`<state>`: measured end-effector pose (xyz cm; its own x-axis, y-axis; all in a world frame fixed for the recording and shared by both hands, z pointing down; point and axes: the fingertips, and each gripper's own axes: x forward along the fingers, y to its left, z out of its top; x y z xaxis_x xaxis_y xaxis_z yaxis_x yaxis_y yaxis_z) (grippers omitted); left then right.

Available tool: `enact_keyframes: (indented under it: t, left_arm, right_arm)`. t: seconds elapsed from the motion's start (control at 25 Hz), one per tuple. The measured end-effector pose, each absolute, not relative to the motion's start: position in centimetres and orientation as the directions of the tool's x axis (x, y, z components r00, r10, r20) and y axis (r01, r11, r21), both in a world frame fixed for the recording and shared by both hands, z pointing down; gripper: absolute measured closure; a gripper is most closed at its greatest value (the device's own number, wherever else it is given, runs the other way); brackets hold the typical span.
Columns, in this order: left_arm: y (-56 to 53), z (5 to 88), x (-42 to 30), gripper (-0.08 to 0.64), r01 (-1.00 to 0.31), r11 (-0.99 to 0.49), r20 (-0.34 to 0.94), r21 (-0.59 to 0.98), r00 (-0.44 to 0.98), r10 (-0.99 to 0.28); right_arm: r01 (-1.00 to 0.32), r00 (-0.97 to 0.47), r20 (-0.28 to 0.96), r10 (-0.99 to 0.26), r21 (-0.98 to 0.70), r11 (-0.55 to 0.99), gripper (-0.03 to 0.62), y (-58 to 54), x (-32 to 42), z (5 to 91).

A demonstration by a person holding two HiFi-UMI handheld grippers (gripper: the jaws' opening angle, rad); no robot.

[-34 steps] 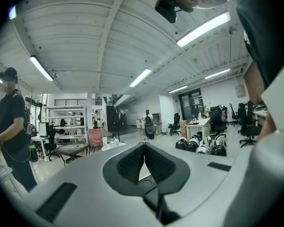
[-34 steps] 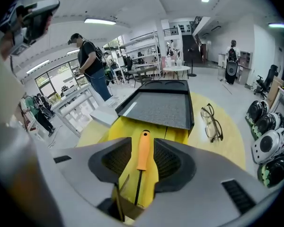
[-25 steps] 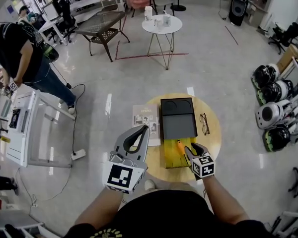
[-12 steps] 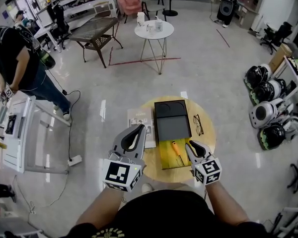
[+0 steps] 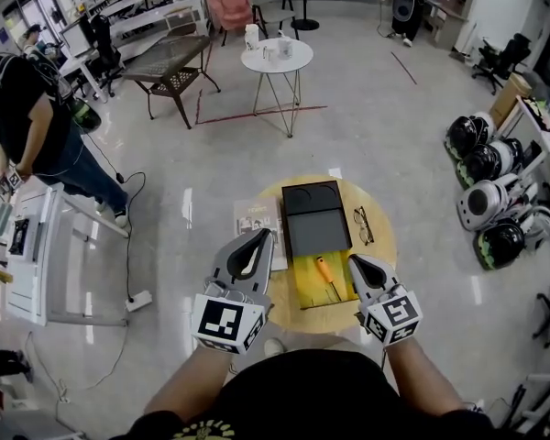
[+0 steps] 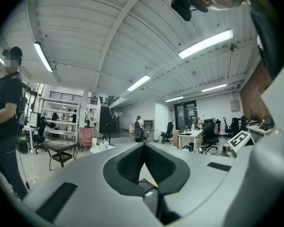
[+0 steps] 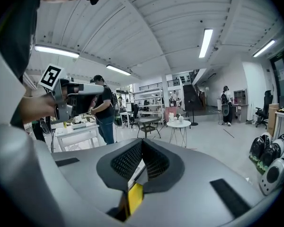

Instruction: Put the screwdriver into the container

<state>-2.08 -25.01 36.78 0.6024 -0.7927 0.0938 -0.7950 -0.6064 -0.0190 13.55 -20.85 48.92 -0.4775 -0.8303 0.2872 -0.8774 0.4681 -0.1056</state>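
Orange-handled, steel-shafted screwdriver (image 5: 324, 276) lies inside the shallow yellow rectangular container (image 5: 303, 289) on the round wooden desk (image 5: 380, 255). Grey left gripper (image 5: 259, 236) fingers meet at the tips, and grey right gripper (image 5: 356, 262) fingers have just closed, empty.

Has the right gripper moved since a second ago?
Yes. The right gripper has drawn off the screwdriver toward the right edge of the yellow container, jaws just closed, empty.

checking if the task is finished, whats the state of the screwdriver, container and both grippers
screwdriver: lying inside the container, not gripped
container: open-topped, on the round table
left gripper: jaws together, empty
right gripper: jaws just closed, nothing between them, clear of the screwdriver
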Motion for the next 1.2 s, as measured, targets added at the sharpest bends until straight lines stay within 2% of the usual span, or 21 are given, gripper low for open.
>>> enact_keyframes:
  t: [0.92, 1.2]
  left_arm:
    - [-22.3, 35.4, -6.0, 0.545, -0.78, -0.623, 0.074, -0.058, 0.619, -0.782]
    - [-21.6, 35.9, -7.7, 0.545, -0.78, -0.625, 0.076, -0.025, 0.622, -0.779]
  right_arm:
    - [-0.905, -0.425, 0.186, -0.886, -0.061, 0.421, 0.578, -18.5, 11.7, 40.8]
    - [-0.904, -0.425, 0.179, -0.887, -0.038, 0.425, 0.578, -17.8, 10.8, 40.0]
